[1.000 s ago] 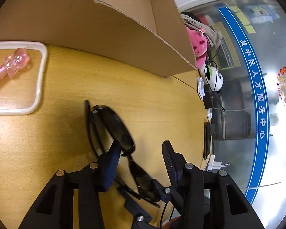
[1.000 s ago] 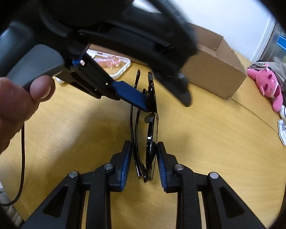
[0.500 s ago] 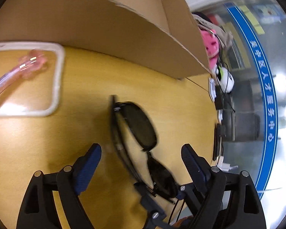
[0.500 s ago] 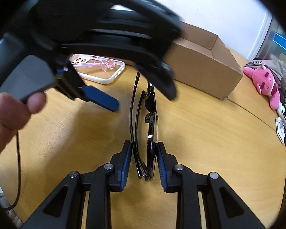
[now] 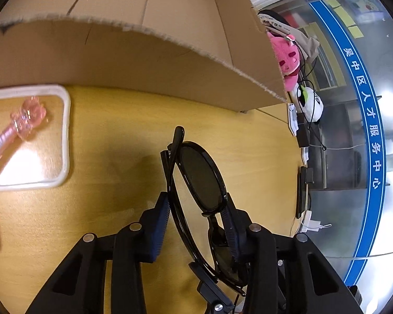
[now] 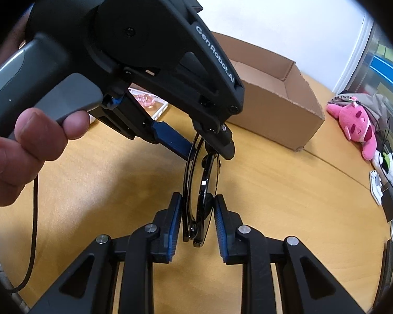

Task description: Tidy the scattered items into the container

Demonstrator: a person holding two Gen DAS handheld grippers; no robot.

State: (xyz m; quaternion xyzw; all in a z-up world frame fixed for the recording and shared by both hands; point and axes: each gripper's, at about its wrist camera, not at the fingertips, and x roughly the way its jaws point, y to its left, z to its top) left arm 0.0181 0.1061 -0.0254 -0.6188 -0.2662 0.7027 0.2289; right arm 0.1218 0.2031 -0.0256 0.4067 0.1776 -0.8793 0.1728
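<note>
The cardboard box (image 5: 149, 60) sits open at the back of the bench (image 5: 112, 141). Above the bench, the folded sunglasses (image 6: 196, 204) hang clamped in the right gripper (image 6: 197, 222). The left gripper (image 5: 194, 225), splayed wide a moment ago, is closing its fingers (image 5: 161, 222) around them again, so the handover looks underway.

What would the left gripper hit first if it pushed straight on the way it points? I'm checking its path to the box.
Probably the wooden tabletop, since the left gripper, jaws closing around the sunglasses, points steeply down. The cardboard box stands just beyond; depth is unclear.
</note>
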